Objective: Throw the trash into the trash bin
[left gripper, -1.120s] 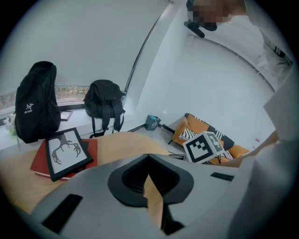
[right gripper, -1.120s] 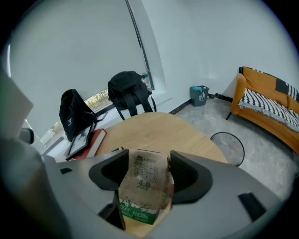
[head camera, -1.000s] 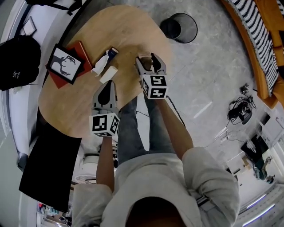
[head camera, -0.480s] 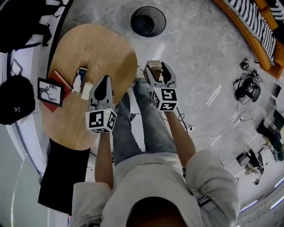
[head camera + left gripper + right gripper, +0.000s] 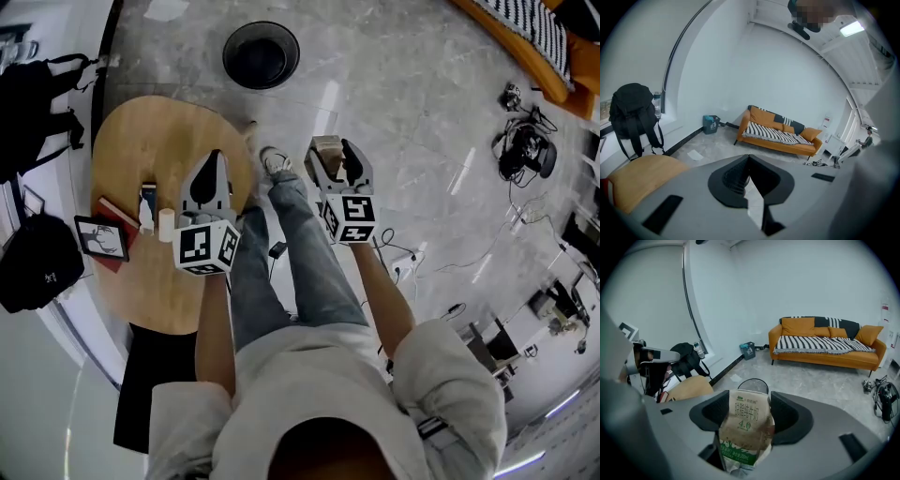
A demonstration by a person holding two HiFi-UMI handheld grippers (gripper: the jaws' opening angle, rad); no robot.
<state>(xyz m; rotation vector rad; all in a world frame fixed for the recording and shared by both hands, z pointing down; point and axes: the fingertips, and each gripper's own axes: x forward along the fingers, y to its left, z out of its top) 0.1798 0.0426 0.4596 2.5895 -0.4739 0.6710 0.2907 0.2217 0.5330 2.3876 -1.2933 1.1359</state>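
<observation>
A crumpled brown and green milk carton (image 5: 746, 427) sits pinched in my right gripper (image 5: 746, 416), whose jaws are shut on it. In the head view that carton (image 5: 326, 150) shows between the jaws of the right gripper (image 5: 333, 159), held over the grey floor right of the table. The black mesh trash bin (image 5: 261, 54) stands on the floor ahead and to the left; the right gripper view shows the bin (image 5: 753, 385) just beyond the carton's top. My left gripper (image 5: 212, 178) is shut with nothing in it, above the table's right edge; its jaws meet in the left gripper view (image 5: 749, 159).
The round wooden table (image 5: 178, 131) carries a framed picture (image 5: 100, 237), a red book (image 5: 120, 214), a white bottle (image 5: 166, 223) and a small pack (image 5: 148, 197). A black backpack (image 5: 39, 262) lies left. An orange sofa (image 5: 827, 348) stands far off. Cables (image 5: 521, 150) trail at right.
The whole view has swung away from the table: my right gripper with the carton has left the tabletop and now hangs over the floor, and the bin has come nearer to straight ahead.
</observation>
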